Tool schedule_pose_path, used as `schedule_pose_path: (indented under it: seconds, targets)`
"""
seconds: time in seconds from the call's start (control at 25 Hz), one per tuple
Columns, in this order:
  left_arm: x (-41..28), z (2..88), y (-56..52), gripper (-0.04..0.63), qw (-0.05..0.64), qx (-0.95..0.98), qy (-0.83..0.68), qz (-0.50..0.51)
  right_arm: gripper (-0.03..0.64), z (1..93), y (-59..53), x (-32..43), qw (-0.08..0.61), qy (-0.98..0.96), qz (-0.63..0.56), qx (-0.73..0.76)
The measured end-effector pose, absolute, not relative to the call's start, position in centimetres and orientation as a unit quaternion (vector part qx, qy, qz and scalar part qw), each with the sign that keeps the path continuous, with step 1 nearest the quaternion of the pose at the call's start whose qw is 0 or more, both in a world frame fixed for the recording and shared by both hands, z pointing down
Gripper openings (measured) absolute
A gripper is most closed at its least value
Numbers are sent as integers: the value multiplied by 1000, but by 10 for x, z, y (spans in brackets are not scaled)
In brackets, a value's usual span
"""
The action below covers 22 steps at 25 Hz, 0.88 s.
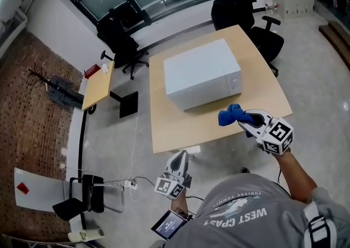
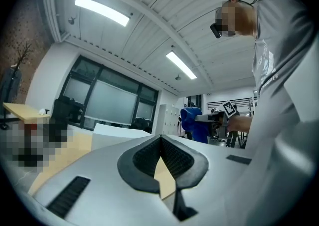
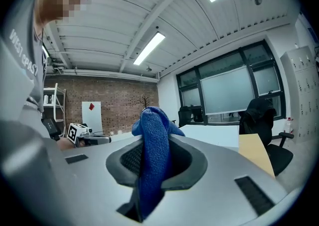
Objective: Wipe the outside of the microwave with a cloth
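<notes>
Two-handed, standing before a pale wooden table (image 1: 164,132) and looking steeply down on it. Finding a white microwave (image 1: 202,74) sitting near the middle of that table, long axis running left to right across the head view, door and control panel facing this way. Holding the right gripper (image 1: 243,118) out over the table's near right part, jaws clenching a bunched blue cloth (image 1: 229,114), with the cloth poking out ahead of the tips. Aiming that cloth toward the microwave's front right corner, near it but apart from it, with the microwave lying ahead and to the left of the claw. Holding the left gripper (image 1: 179,159) further back, off the table's near edge, jaws pressed together on nothing. Judging the right hand the nearer of the two, and so probably needing only a reach forward and left to lay the cloth on the front face
</notes>
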<state>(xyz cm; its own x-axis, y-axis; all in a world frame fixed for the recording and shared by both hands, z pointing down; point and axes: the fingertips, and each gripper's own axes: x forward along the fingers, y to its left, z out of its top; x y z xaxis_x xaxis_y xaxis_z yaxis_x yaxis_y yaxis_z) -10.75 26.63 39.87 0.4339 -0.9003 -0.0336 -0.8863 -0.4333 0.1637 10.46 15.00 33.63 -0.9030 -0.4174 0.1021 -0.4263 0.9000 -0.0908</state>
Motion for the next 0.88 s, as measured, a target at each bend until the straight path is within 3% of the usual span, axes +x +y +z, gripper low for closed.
schedule_pose_path:
  seconds: [0.24,0.88]
  targets:
    - [-102,399,201,23,70,844,-529,-53,74,340,75,94,42,-977,57,202]
    - [-178,389,7,23,33,891,-452,-26,74,348,-75,34,43,-956,63,285]
